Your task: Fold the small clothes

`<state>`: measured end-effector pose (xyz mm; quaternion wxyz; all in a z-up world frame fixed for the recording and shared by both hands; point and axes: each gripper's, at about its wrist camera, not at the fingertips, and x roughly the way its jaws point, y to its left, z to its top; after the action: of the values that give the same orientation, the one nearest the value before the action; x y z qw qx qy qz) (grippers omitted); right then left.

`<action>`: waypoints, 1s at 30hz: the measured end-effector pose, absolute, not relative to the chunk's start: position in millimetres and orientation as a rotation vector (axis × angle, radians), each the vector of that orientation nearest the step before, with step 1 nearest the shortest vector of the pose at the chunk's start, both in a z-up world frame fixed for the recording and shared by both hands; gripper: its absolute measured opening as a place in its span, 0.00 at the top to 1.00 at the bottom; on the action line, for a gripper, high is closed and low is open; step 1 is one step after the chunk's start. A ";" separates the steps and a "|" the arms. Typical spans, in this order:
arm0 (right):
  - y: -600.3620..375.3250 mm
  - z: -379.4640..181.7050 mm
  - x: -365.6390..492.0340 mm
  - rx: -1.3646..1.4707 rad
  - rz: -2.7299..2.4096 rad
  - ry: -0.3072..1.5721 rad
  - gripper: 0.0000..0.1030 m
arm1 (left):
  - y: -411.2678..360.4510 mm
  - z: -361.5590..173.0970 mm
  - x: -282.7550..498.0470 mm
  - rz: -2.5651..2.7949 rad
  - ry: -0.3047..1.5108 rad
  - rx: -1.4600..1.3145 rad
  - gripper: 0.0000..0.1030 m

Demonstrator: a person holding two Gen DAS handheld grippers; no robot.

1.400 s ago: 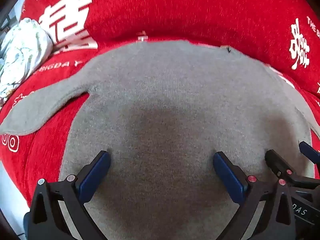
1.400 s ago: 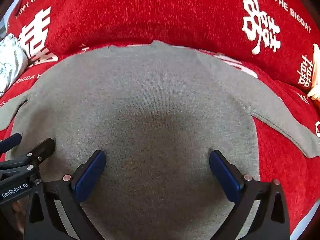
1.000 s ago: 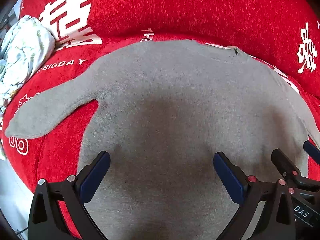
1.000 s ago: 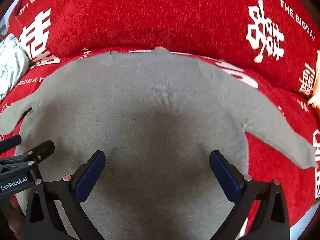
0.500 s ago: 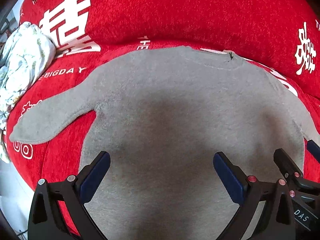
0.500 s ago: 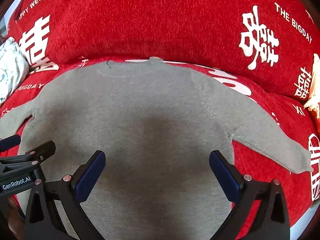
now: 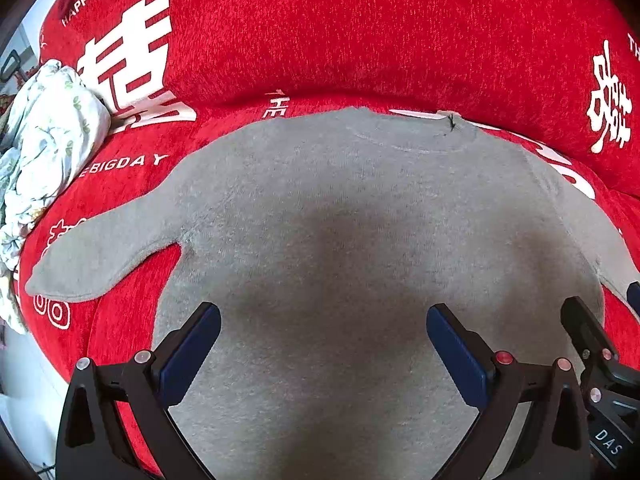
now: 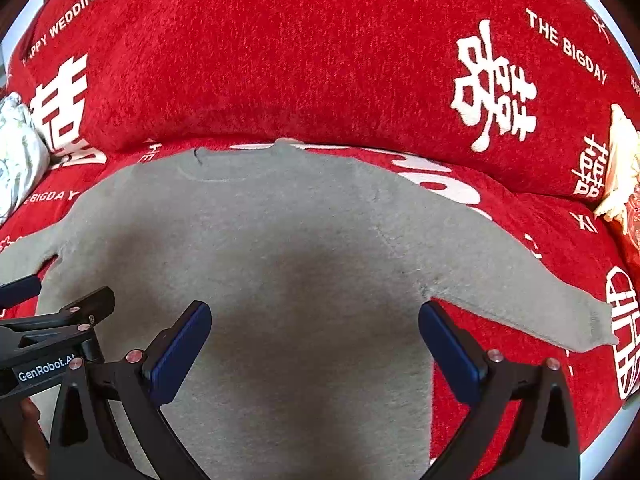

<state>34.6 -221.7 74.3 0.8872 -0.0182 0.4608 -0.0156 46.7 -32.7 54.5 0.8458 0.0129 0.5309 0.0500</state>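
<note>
A small grey sweater (image 7: 360, 220) (image 8: 288, 240) lies flat on a red sofa seat, collar toward the backrest. Its left sleeve (image 7: 104, 256) points out to the left and its right sleeve (image 8: 532, 292) stretches to the right. My left gripper (image 7: 322, 344) hovers open above the lower body of the sweater, nothing between its blue pads. My right gripper (image 8: 314, 340) is open as well, over the lower right part of the body, with its right finger above the sleeve's underarm. Each gripper shows at the edge of the other's view.
The red sofa cover (image 8: 320, 60) carries white characters and lettering, and its backrest rises behind the collar. A bundle of pale floral cloth (image 7: 44, 148) lies at the left end. A cream and orange item (image 8: 620, 176) sits at the right end. The seat's front edge runs at lower left.
Both grippers have pulled back and up from the sweater, so more of it shows, including the collar and both sleeves. Both stayed open. The sweater has not moved.
</note>
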 end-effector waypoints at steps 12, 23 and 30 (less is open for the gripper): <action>-273.5 73.1 31.9 0.031 -0.114 0.949 0.00 | -71.5 63.9 51.6 0.076 1.087 0.096 0.00; -330.3 77.0 25.7 0.070 -0.216 0.941 0.00 | -118.1 63.9 53.1 0.027 1.084 0.155 0.00; -357.2 81.4 19.2 0.068 -0.270 0.924 0.00 | -142.7 63.8 55.2 0.007 1.083 0.180 0.00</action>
<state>19.2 -357.2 81.4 0.8858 0.0329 0.4442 -0.1299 55.2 -142.7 63.8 0.8532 0.0856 0.5145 0.0035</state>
